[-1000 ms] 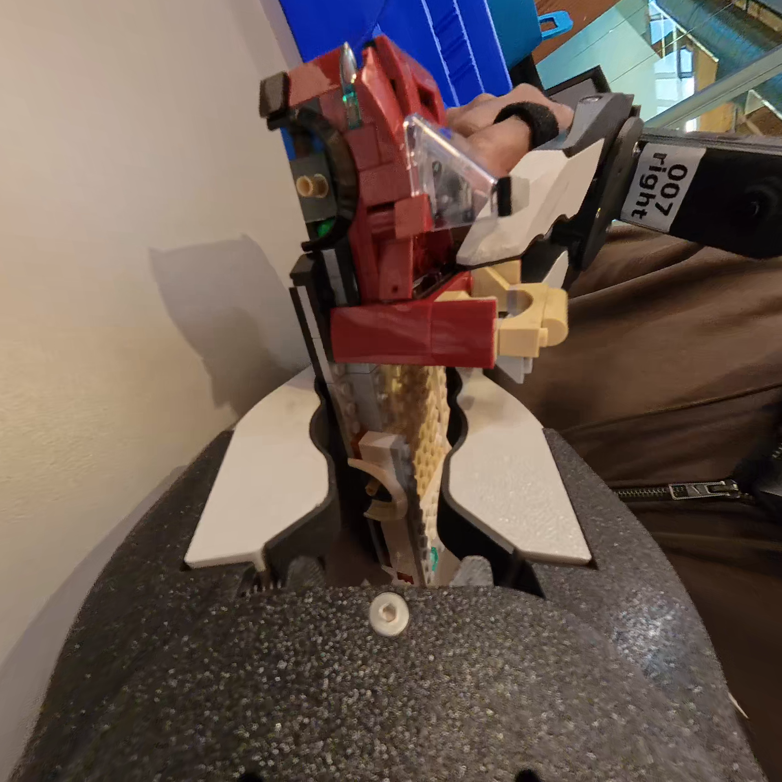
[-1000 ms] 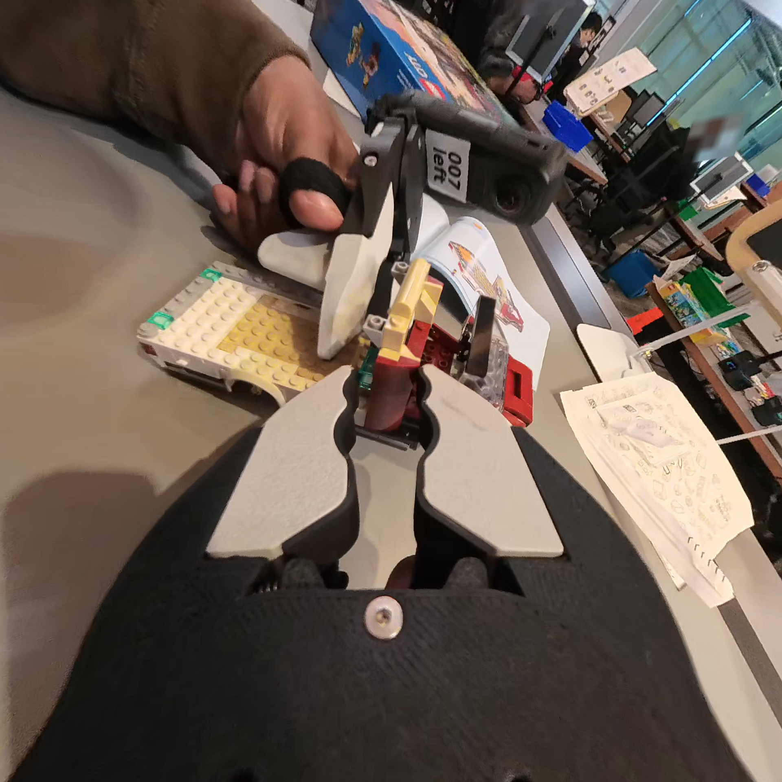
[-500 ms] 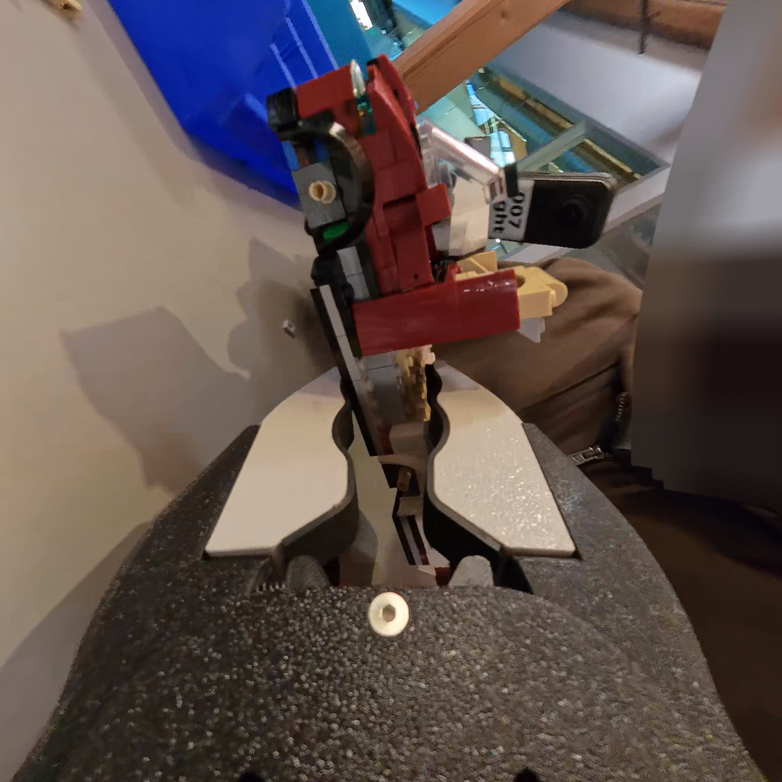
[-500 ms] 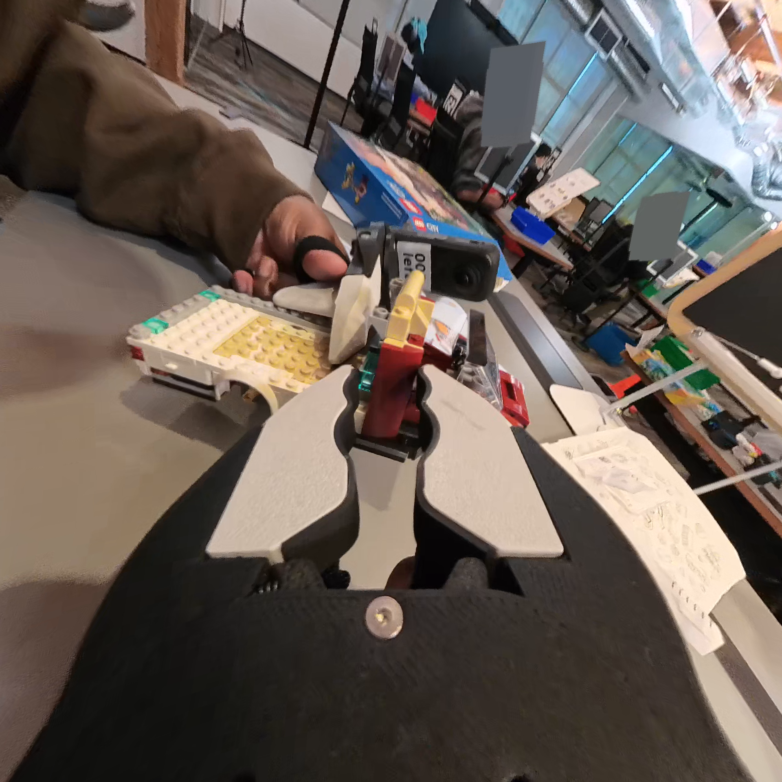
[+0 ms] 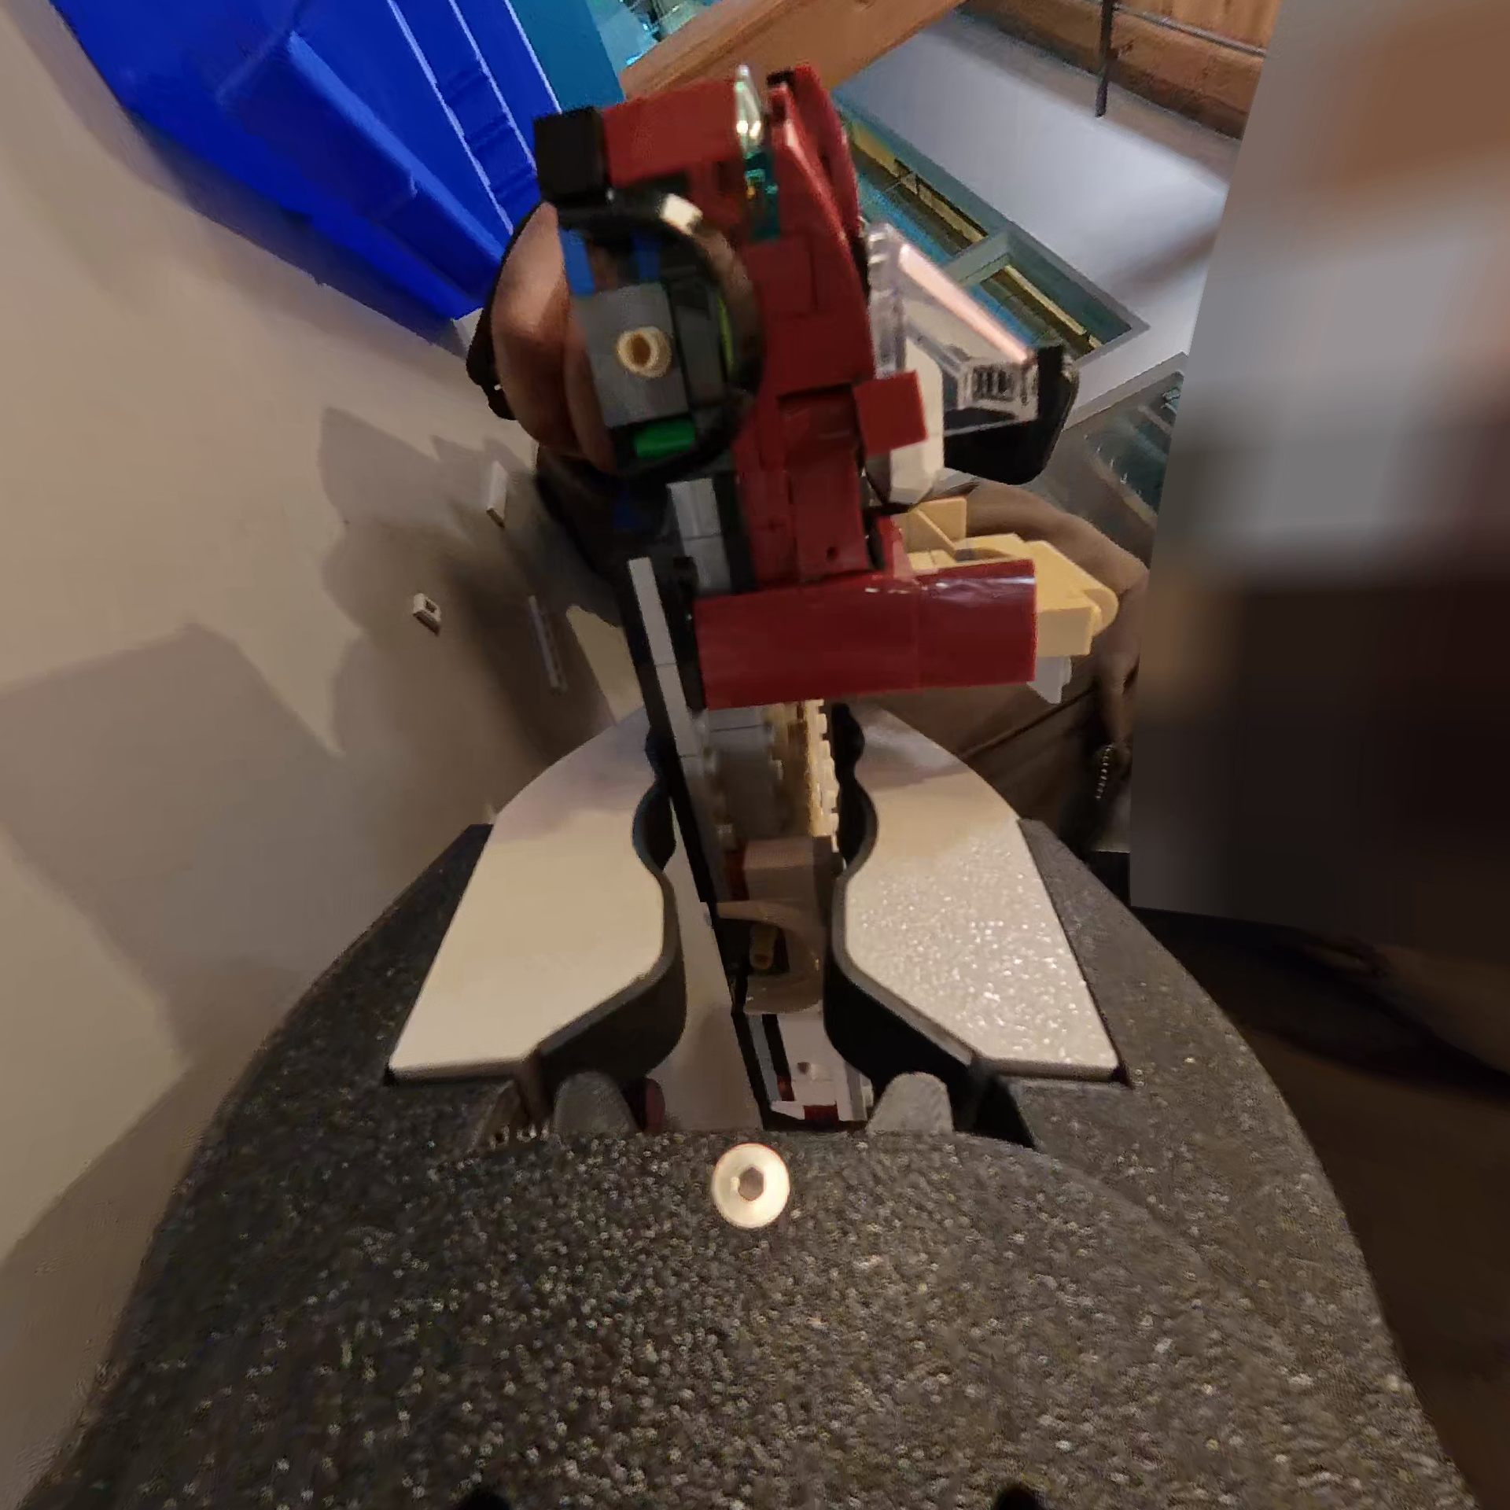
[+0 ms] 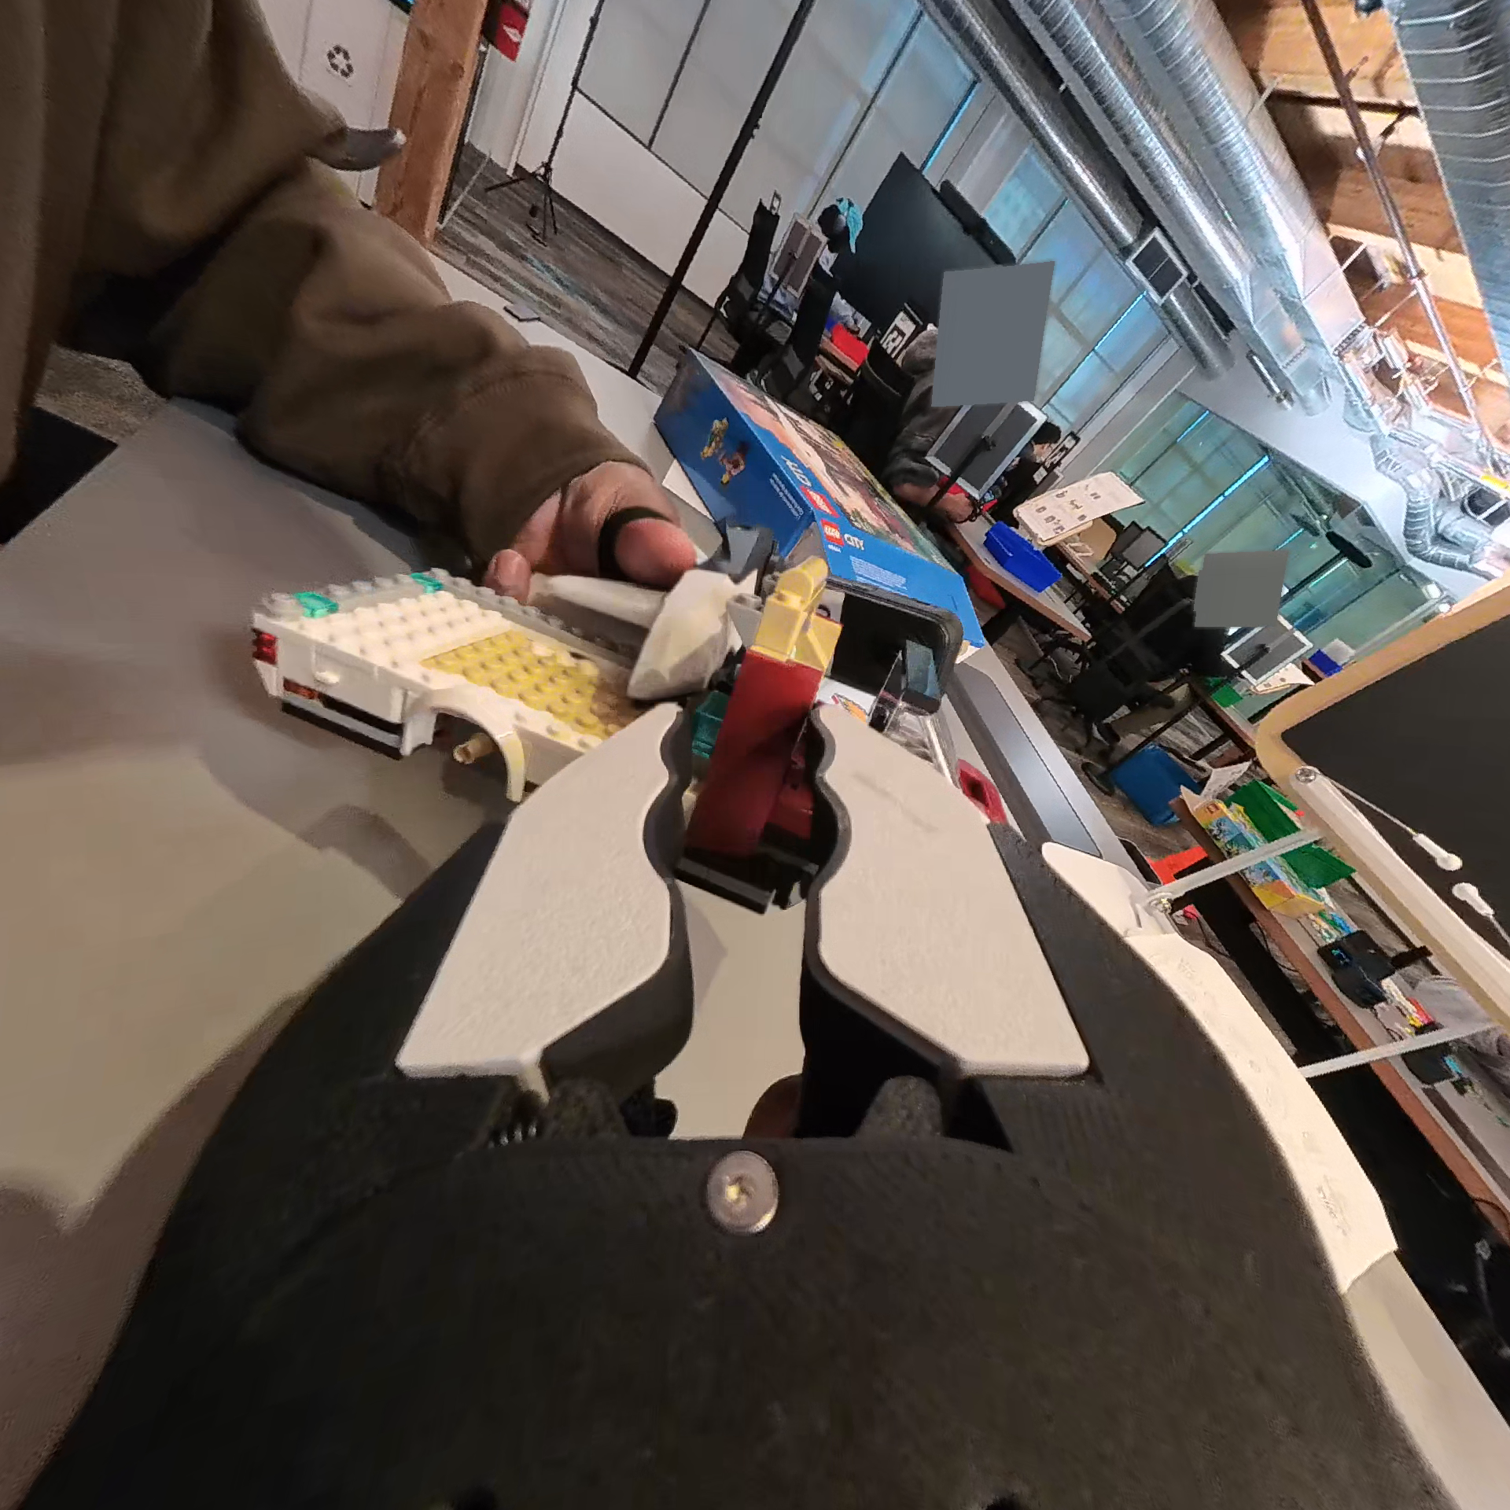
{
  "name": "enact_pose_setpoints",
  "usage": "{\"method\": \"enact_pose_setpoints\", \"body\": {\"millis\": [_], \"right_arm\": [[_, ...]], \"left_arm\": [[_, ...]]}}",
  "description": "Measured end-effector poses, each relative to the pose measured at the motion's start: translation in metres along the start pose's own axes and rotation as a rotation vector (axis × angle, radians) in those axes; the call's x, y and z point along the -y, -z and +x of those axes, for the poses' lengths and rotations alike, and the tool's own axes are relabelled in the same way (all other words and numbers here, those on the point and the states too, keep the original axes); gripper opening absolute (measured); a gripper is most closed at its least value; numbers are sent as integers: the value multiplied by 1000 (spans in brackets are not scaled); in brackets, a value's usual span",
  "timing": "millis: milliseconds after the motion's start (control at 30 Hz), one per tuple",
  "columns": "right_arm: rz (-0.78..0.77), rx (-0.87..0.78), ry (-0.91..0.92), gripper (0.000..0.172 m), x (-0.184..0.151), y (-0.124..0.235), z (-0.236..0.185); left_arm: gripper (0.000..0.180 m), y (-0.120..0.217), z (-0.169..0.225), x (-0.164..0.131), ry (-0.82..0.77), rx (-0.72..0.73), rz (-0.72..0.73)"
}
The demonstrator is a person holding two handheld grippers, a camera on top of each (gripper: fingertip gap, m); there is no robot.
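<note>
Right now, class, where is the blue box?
In the right wrist view, the blue box lies on the table, behind the hand and brick vehicle.

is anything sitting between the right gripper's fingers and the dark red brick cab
Nothing visible does. In the right wrist view the right gripper already has the dark red brick cab between its fingers, both pads against its sides. The left gripper holds the white and tan truck bed just beyond, clear of that grasp.
</note>
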State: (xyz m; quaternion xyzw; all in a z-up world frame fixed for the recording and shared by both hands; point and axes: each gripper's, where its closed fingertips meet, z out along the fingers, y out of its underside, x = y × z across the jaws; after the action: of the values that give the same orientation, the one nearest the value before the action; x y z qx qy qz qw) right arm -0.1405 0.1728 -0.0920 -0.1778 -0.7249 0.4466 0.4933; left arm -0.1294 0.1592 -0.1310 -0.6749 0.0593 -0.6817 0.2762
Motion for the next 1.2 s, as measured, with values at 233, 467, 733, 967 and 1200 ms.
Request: {"method": "enact_pose_setpoints", "body": {"millis": [233, 467, 733, 967, 1200], "right_arm": [[-5, -8, 9, 26, -2, 0, 2], [-104, -77, -23, 26, -17, -2, 16], [-141, -133, -91, 20, -21, 8, 37], [-257, -148, -182, 19, -40, 27, 57], [-530, -55, -258, 21, -75, 68, 32]], "left_arm": [[24, 5, 0, 2, -18, 2, 7], [22, 13, -7, 17, 42, -10, 118], [21, 38, -14, 45, 85, -11, 338], [22, 45, -14, 50, 56, 2, 379], [22, 42, -16, 48, 51, 29, 362]]}}
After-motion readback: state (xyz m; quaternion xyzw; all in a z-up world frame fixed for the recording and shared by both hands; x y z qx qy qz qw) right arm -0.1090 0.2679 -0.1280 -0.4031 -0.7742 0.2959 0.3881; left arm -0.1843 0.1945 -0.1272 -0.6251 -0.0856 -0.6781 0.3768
